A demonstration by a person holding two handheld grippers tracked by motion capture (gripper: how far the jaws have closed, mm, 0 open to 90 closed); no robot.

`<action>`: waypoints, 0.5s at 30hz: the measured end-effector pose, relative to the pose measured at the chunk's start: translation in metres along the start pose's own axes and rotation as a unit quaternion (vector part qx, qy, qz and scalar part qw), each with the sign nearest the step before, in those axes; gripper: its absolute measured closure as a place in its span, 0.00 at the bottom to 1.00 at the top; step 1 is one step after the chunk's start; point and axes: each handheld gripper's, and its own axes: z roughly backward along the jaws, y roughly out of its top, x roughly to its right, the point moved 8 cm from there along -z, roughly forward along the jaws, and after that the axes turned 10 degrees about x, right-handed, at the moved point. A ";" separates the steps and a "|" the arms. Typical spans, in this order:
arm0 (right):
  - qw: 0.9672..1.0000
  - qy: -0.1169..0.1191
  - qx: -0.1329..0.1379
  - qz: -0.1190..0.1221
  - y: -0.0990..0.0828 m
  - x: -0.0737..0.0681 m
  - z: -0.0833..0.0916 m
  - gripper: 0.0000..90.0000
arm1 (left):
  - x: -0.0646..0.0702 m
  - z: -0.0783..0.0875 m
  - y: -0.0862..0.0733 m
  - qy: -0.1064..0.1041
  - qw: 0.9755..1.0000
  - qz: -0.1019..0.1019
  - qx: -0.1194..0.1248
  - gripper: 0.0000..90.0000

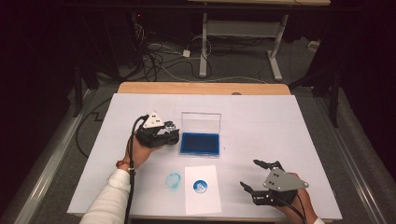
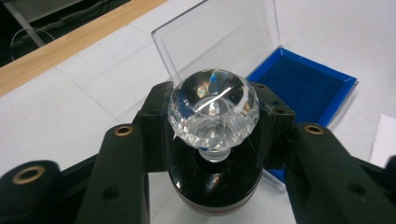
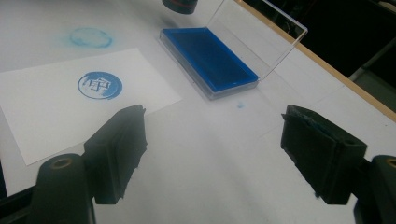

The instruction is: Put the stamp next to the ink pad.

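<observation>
Table [image 1: 280,121]: white, work laid centre | Ink pad [image 1: 200,143]: lid propped up at far side, blue felt bare for inking | Paper [image 1: 202,200]: near centre, blue print on it | Left gripper [image 1: 164,133]: clamped on crystal-knobbed stamp [image 2: 213,112], left of pad | Right gripper [image 1: 254,176]: near right, jaws wide apart, empty.

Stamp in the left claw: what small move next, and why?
Probably lower the stamp the rest of the way to the table beside the ink pad. The paper already bears a blue print, and the left claw holds the stamp just left of the open pad.
</observation>
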 end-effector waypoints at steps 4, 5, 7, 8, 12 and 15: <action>1.000 0.001 -0.002 0.003 -0.001 0.000 0.000 0.25 | -0.003 -0.005 -0.008 0.008 1.000 0.002 -0.012 0.60; 1.000 0.001 -0.002 0.003 -0.001 0.000 0.001 0.25 | -0.003 -0.006 -0.010 0.008 1.000 0.005 -0.011 0.60; 1.000 0.001 -0.003 0.003 -0.001 0.000 0.001 0.25 | -0.003 -0.007 -0.013 0.008 1.000 0.009 -0.010 0.60; 1.000 0.001 -0.003 0.002 -0.002 0.000 0.001 0.25 | -0.003 -0.007 -0.014 0.009 1.000 0.010 -0.011 0.60; 1.000 0.002 -0.005 0.003 -0.002 0.000 0.001 0.25 | -0.003 -0.008 -0.018 0.010 1.000 0.009 -0.016 0.60; 1.000 0.003 -0.007 0.003 -0.003 -0.001 0.000 0.25 | -0.003 -0.008 -0.020 0.014 1.000 0.011 -0.013 0.60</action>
